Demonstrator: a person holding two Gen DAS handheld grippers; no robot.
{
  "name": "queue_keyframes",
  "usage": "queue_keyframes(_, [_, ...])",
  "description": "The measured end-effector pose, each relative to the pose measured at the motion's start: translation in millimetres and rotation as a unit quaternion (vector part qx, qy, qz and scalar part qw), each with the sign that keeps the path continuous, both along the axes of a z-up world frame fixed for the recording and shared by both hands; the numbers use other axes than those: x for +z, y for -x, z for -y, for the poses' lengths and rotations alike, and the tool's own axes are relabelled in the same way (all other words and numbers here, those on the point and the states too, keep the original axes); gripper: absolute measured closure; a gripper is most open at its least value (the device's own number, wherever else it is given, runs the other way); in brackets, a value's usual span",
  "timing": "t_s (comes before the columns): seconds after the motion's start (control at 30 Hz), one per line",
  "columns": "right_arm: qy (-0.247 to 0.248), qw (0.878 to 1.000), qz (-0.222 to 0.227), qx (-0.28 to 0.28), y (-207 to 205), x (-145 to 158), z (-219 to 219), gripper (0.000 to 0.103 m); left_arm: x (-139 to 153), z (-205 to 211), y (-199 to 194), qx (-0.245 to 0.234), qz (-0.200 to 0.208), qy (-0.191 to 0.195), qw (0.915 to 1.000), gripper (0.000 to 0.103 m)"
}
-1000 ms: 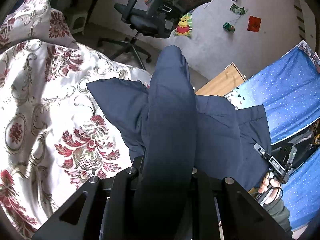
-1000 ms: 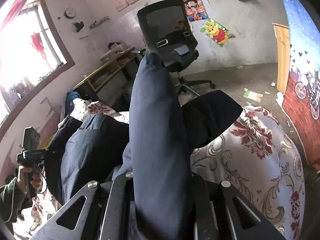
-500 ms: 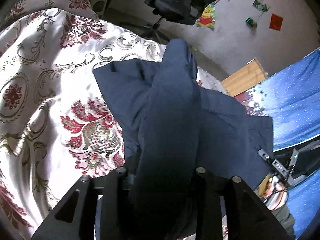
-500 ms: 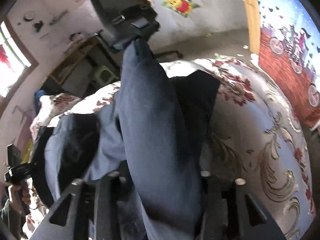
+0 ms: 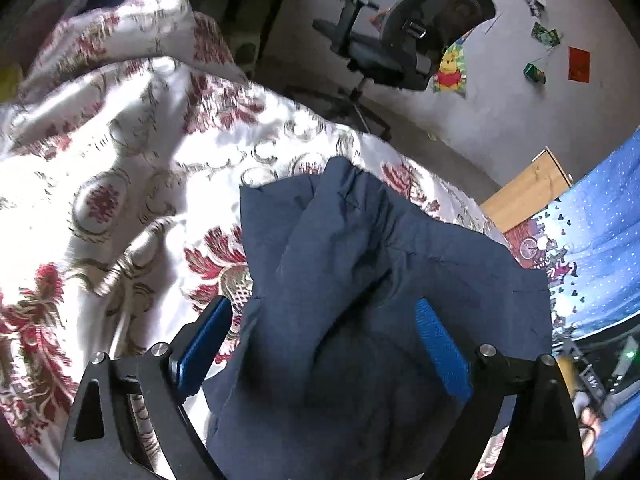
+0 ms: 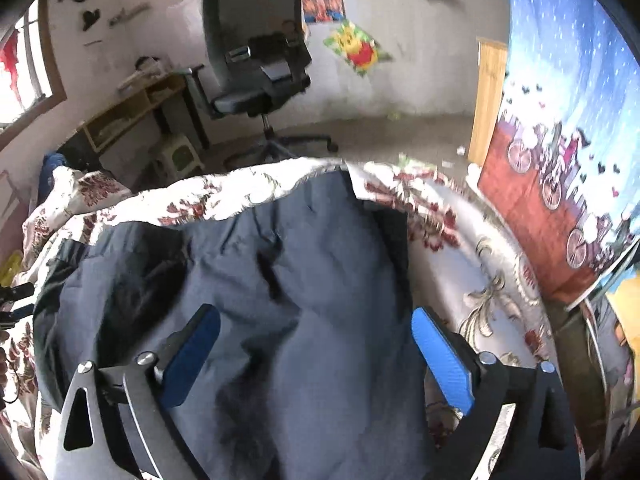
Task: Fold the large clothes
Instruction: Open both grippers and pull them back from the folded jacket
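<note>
Letting go, both at once: left claw spread wide, blue pads standing clear on either side of the navy garment, jaws just opened out from a tight pinch, cloth still bunched between them but no longer pressed. Same on the other side: right claw gaping, blue pads apart from the fabric, jaws likewise just swung open, navy garment slumping between them in soft ridges. Dropped onto the bed, over the floral bedspread, most likely because a fold has been carried over and now needs to settle flat under its own weight. Lying well inside the bedspread's far edge in the right view, so no danger of sliding off toward the floor. Pointing steeply down at the cloth, both claws, which suits a release low over the bed rather than a drop from height: less billowing, less chance of the fold springing open. Still lumpy, though: a raised crease running up the middle in the left view, a dark pleat in the right. Probably calling for a smoothing or a fresh pinch at an edge before the next fold. Office chair and desk well apart in the background, playing no part.
</note>
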State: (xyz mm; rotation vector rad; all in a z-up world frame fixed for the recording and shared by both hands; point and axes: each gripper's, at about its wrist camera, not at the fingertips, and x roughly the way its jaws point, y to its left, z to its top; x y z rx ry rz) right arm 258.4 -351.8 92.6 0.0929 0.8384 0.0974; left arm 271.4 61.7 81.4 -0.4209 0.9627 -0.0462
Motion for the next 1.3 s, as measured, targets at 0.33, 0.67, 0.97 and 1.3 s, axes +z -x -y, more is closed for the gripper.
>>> queue_keyframes(0.33, [0.006,0.997,0.078,-0.006,38,39,-2,0.0,41,29,36,-0.011,0.068,-0.05,0.9964,0.002])
queue_keyframes(0.67, [0.014,0.992,0.124,0.009,81,73,-11,0.0,85,62,92,-0.021,0.155,-0.115,0.9809,0.002])
queue_keyframes(0.97, [0.01,0.988,0.151,0.022,119,96,-18,0.0,112,81,135,-0.045,0.213,-0.142,0.9657,0.002])
queue_keyframes(1.3, [0.032,0.981,0.185,0.053,169,115,-36,0.0,134,89,184,-0.05,0.251,-0.136,0.9571,0.002])
